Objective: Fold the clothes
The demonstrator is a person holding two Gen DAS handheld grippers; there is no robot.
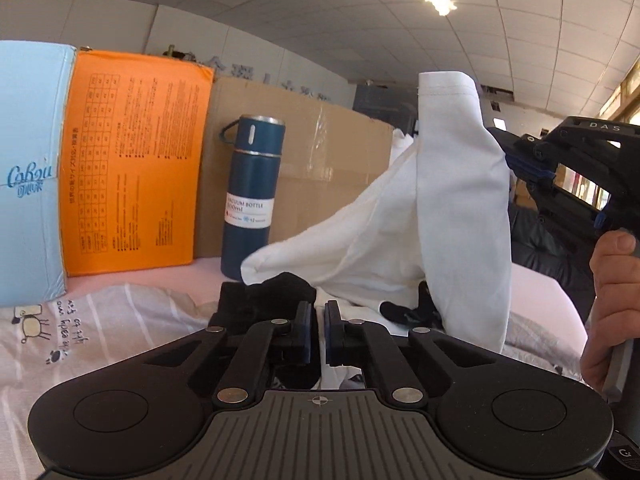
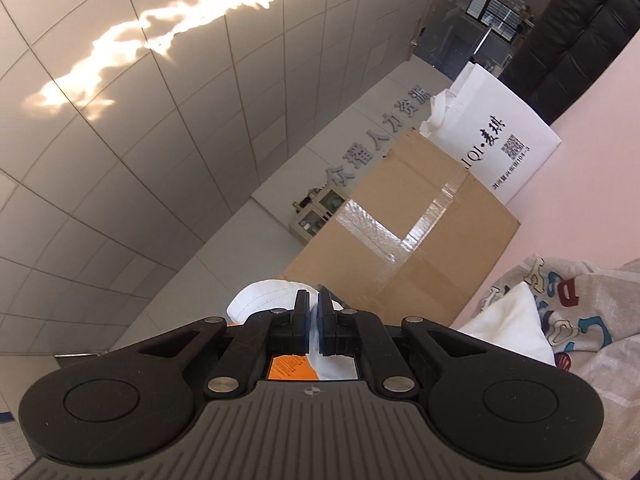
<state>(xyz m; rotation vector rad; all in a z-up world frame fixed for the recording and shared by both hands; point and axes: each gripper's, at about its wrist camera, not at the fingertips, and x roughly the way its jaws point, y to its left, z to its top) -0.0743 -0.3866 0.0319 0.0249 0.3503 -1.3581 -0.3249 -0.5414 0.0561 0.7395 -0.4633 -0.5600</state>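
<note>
A white garment [image 1: 460, 200] hangs lifted above the pink bed surface [image 1: 536, 292], with one fold standing tall and the rest draping down to the left. My right gripper [image 2: 314, 312] is shut on its upper edge, and white cloth [image 2: 264, 292] shows between and beyond the fingers. In the left wrist view this gripper [image 1: 516, 164] comes in from the right, carried by a hand [image 1: 612, 280], its tips partly hidden behind the cloth. My left gripper [image 1: 318, 312] is low in front, shut, with a strip of the white garment's lower edge between its pads. A black cloth [image 1: 276, 292] lies just beyond it.
A blue vacuum bottle [image 1: 254, 196] stands at the back, before an orange box [image 1: 136, 160], a light blue box [image 1: 28, 176] and a taped cardboard box [image 1: 312, 172]. A grey striped printed fabric [image 1: 80, 332] covers the near left. A white paper bag [image 2: 500, 140] stands behind the cardboard box.
</note>
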